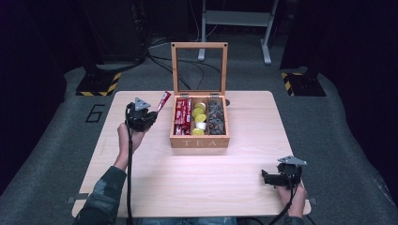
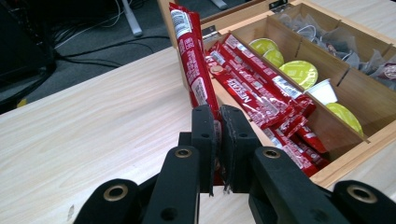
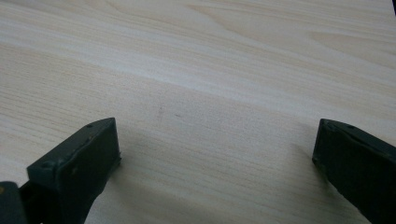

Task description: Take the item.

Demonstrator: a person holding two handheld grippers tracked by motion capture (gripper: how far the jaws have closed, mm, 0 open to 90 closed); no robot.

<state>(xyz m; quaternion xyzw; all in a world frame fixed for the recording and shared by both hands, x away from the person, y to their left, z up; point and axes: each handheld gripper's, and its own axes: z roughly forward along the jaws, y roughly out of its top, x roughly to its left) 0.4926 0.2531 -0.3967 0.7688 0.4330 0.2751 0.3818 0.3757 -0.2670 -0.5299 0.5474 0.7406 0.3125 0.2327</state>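
Note:
A wooden tea box with its glass lid up stands mid-table. Its left compartment holds several red sachets, the middle one yellow-lidded capsules, the right one dark tea bags. My left gripper is just left of the box, shut on one red sachet that sticks up from its jaws beside the box's left wall. My right gripper rests low at the table's near right corner, far from the box, jaws wide apart over bare wood with nothing between them.
The light wooden table has free surface in front of the box and on both sides. Beyond it are a dark floor, cables, stand feet with yellow-black tape and a white frame.

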